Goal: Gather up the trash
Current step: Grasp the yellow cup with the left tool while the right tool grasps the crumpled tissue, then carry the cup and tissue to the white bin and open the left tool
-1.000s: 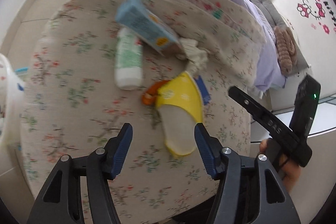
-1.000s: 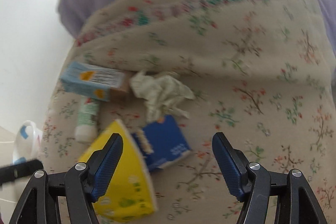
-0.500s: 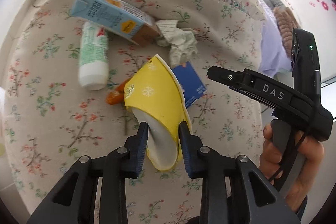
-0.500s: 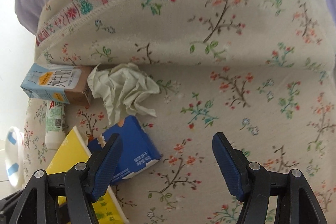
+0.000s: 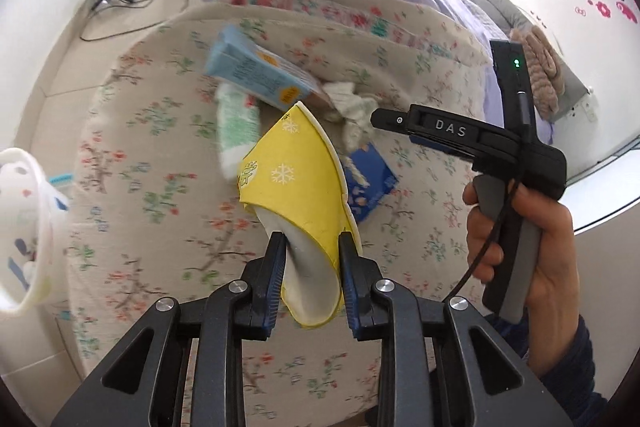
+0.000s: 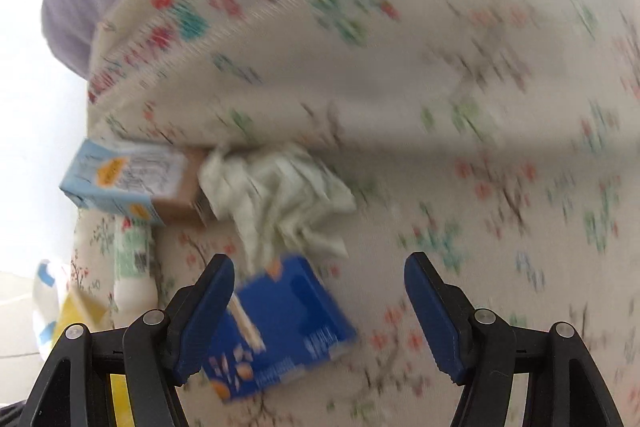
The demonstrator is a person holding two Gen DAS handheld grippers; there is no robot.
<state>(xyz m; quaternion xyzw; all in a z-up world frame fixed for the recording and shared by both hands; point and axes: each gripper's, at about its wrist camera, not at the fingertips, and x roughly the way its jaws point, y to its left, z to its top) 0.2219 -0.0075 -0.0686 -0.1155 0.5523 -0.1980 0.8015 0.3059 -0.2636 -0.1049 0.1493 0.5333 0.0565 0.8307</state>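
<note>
Yellow paper cup (image 5: 298, 179), flattened, clamped by rim between fingers of left hand-held gripper (image 5: 311, 273), held above floral bed cover (image 5: 144, 155). Right hand-held gripper (image 6: 318, 311) seen wide open, nothing gripped, positioned over blue packet (image 6: 280, 331). Crumpled tissue (image 6: 276, 195), light-blue carton (image 6: 128, 183) and white-green bottle (image 6: 134, 267) left lying on cover. White basket (image 5: 24, 223) seen at left edge.

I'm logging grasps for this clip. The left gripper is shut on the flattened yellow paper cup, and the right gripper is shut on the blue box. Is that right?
Not quite. The left gripper is indeed shut on the flattened yellow paper cup. But the right gripper is open: in the right wrist view its jaws stand wide apart over the blue box, which lies on the floral bedspread, not yet clamped.
</note>
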